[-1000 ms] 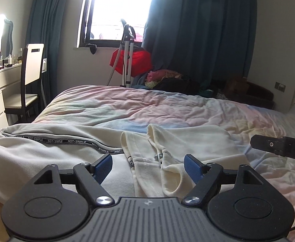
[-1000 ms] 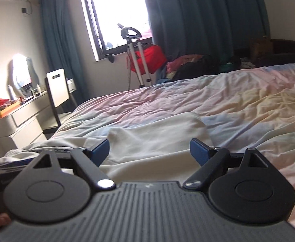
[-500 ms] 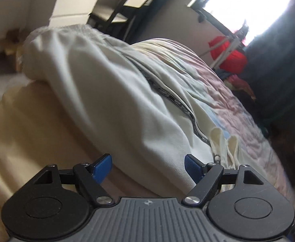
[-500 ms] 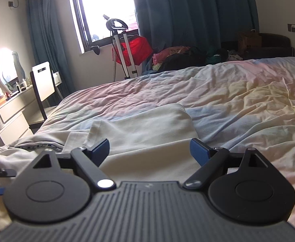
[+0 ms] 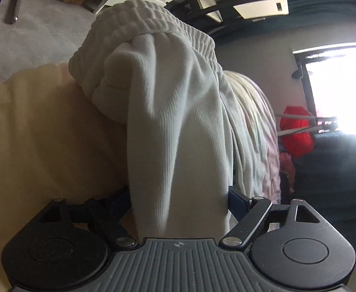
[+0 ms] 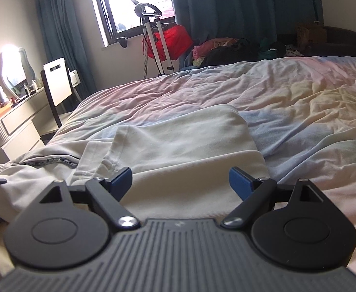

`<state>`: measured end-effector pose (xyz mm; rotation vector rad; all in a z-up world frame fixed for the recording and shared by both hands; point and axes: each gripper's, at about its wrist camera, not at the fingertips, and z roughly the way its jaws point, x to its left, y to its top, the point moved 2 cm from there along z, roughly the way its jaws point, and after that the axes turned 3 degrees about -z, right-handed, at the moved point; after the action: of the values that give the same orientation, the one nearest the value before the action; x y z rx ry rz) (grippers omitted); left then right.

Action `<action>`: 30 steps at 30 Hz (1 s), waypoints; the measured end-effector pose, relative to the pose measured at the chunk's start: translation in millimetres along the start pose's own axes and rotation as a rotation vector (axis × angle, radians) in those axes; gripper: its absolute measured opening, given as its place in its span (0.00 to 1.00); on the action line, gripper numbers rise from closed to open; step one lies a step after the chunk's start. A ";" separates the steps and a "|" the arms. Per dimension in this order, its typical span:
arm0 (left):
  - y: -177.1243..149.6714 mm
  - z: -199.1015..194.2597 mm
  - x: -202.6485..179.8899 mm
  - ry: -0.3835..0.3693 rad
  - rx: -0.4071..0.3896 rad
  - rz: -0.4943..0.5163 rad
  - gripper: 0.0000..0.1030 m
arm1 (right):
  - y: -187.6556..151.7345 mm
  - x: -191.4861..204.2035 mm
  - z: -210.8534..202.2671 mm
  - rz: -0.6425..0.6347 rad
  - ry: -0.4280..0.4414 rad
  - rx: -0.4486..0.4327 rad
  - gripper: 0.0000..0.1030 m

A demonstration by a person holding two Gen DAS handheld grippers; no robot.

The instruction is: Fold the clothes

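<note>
Cream-white trousers (image 6: 178,150) with a black lettered side stripe (image 6: 49,161) lie partly folded on the bed. In the left wrist view the camera is rolled sideways and the ribbed elastic waistband (image 5: 139,31) hangs over the bed's edge. My left gripper (image 5: 179,197) is open with the trouser cloth (image 5: 178,158) running between its fingers. My right gripper (image 6: 180,181) is open and empty, low over the folded part of the trousers.
The bed has a pastel quilt (image 6: 287,92). A chair (image 6: 56,82) and a dresser (image 6: 12,126) stand at the left. A garment steamer (image 6: 153,31) with a red bag (image 6: 175,39) stands by the window, with a pile of clothes (image 6: 217,48) beside it.
My left gripper has swung left and rolled sideways, moving to the waistband end at the bed's edge; cloth now sits between its fingers. My right gripper has shifted only slightly.
</note>
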<state>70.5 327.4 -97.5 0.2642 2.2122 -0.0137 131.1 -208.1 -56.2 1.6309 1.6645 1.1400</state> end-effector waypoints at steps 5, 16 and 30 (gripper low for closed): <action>26.4 -4.0 12.7 -0.078 -0.119 -0.006 0.62 | -1.4 12.1 30.8 -0.044 0.006 0.034 0.85; -12.4 -21.3 -57.8 0.036 -0.417 0.511 0.15 | -13.3 27.1 63.2 -0.123 0.007 0.156 0.85; -324.7 -34.0 -262.1 -0.317 -0.610 1.140 0.12 | 26.6 -80.7 -5.4 0.197 -0.133 -0.005 0.85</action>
<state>134.8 -34.9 102.3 1.0333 1.3986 1.1204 150.1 -290.4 -45.2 1.8572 1.4418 1.0999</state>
